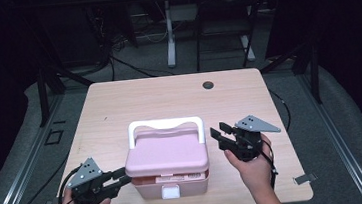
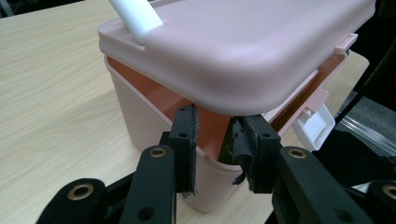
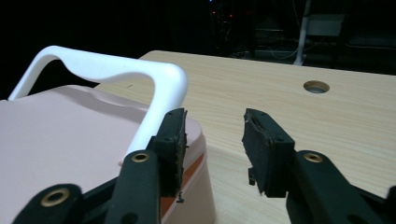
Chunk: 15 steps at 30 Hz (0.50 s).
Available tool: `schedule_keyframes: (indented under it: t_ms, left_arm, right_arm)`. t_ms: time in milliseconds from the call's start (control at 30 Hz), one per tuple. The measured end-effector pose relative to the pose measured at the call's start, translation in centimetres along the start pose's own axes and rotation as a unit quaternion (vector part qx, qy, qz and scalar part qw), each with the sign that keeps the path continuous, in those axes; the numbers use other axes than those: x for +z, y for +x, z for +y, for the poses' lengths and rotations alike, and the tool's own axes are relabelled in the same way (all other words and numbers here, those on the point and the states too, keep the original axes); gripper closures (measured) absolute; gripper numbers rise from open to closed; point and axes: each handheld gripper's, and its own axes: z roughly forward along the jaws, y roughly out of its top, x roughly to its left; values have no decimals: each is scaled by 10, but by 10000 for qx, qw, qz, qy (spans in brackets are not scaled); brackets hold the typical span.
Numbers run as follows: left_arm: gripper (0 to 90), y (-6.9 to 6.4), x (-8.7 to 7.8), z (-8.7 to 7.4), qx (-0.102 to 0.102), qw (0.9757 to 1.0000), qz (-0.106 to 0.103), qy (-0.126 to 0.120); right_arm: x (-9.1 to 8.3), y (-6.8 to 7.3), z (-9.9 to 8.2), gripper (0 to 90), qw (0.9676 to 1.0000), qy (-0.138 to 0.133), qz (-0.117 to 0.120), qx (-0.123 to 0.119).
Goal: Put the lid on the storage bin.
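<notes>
A: Start at the left tongs [image 1: 121,177], lower left of the high view. What are they doing?

B: They point at the box's [image 1: 169,183] front left corner. In the left gripper view the jaws stand parted just under the lid's [image 2: 243,51] lip, with the rim of the box between them. I see no pad pressing on it, so I'd call them released.

A: And the right tongs [image 1: 221,134]?

B: Right of centre, jaws apart with nothing between them. In the right gripper view they sit just beside the handle's [image 3: 116,70] right end, not touching it as far as I can tell.

A: Where is the box itself?

B: Near the bottom middle of the tabletop [image 1: 119,103], close to the front edge. The lid is on but not seated: an orange gap shows along the front, and the white latch [image 1: 170,192] hangs below it.

A: So which step is this?

B: My guess is the lid is being worked, opened or closed; I can't tell which. Next, one pair of tongs must steady the box while the other takes the lid edge or the latch, with a careful grip on the thin lip.
</notes>
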Motion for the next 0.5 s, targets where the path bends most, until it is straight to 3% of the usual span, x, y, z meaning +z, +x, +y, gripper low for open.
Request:
schedule_keyframes:
  t_ms: [500]
  left_arm:
    - [694,0,1,-6,21,9999,-28,134]
  right_arm:
    - [13,-29,-15,493,9994,122,-309,29]
